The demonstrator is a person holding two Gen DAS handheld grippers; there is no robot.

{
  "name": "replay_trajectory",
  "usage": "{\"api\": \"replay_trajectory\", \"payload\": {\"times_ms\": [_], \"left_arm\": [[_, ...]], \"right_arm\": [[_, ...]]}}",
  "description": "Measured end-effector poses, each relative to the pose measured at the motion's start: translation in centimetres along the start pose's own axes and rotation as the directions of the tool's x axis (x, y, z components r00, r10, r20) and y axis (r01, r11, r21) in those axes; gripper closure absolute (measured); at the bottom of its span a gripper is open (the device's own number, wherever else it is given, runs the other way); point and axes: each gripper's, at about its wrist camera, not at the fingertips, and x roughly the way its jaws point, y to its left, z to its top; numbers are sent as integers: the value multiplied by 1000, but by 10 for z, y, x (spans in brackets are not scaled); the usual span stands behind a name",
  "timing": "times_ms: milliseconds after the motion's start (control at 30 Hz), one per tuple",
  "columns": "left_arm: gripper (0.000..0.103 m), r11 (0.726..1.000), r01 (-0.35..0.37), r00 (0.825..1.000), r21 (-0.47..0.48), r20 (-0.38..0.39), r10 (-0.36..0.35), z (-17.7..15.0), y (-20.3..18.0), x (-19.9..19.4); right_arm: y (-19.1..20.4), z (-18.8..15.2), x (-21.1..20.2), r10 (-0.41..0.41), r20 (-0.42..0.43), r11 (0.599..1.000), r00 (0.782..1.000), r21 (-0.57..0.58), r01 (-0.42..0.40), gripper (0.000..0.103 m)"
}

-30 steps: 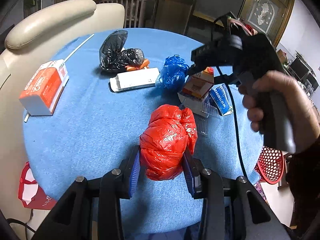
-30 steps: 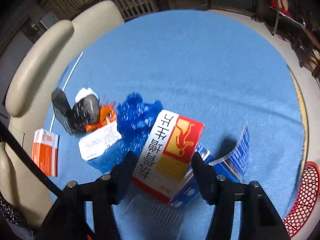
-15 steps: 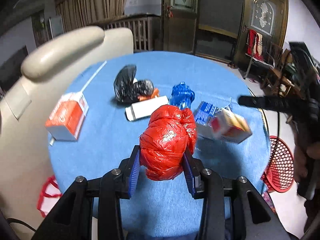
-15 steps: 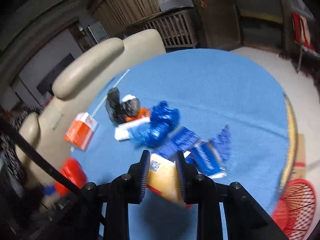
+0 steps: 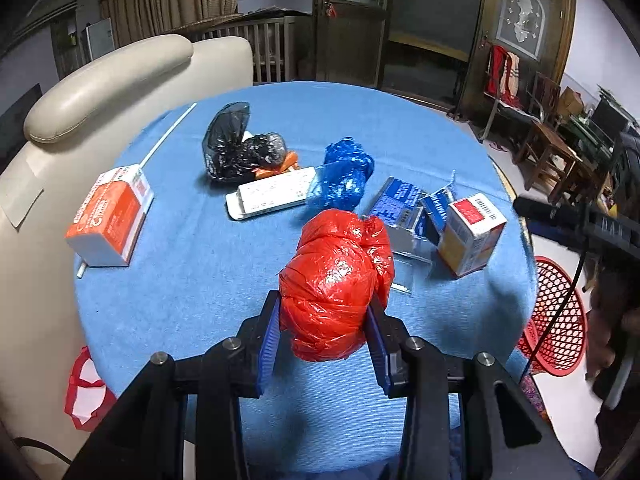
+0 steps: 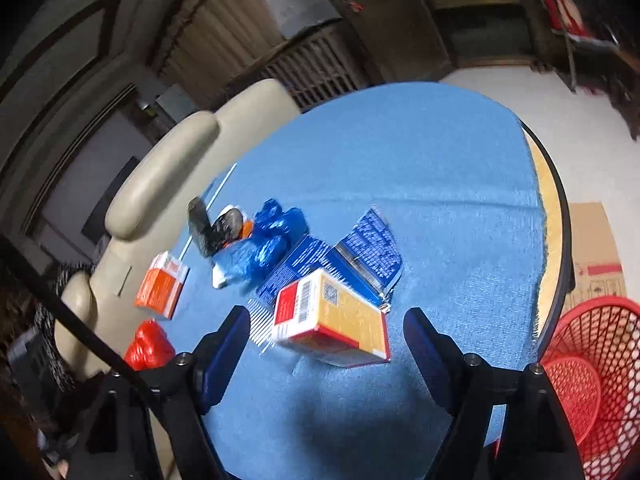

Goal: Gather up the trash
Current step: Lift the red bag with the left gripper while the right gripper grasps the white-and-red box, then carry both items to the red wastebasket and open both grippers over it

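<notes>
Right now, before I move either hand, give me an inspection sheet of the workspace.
Surface: round table under a blue cloth.
Job's things: red bag, yellow-and-red box, black bag, blue bag, blue packets, orange-and-white box, flat white box.
Clutter: white stick.
Grippers: left gripper shut on the red bag; right gripper opening, the yellow-and-red box lying free between its fingers.
Cables: black cable on the right gripper.
Surroundings: red mesh basket on the floor, cream chair.

Room's pretty dim, light falls from overhead onto the blue table [image 5: 192, 280]. Soft shadows pool near its front edge, glare sparkles on the red bag [image 5: 336, 280]. Heavy fisheye bending, black corners; right wrist view is smeared.
</notes>
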Motion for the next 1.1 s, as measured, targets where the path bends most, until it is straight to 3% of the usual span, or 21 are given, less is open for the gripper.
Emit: {"api": "replay_trajectory", "payload": {"times_ms": [100,333,367,400,533,800,1100], "left_arm": [[61,1000,1,1000,7,2,-1,-1,-3,-1],[61,999,29,1000,23,5,-29,0,-14,-9],[61,999,31,999,26,5,-32,1,-15,-10],[61,999,32,999,30,8,-32,1,-16,-11],[61,999,37,999,34,9,-38,3,-19,-13],[61,995,49,998,87,40,-53,13,-43,-25],[61,975,63,993,214,88,-83,32,-107,-39]], "right_arm": [[17,-17,0,-11,42,996,999,-92,15,21],[30,-31,44,-165,58,967,985,-186,173,24],[29,-31,51,-166,61,966,984,-191,175,37],[27,-30,53,-166,64,966,984,-189,175,41],[22,-29,47,-155,88,970,984,-177,168,45],[5,-36,-23,-41,164,991,986,-120,61,45],[-26,-67,-115,18,268,996,963,-93,8,45]]}}
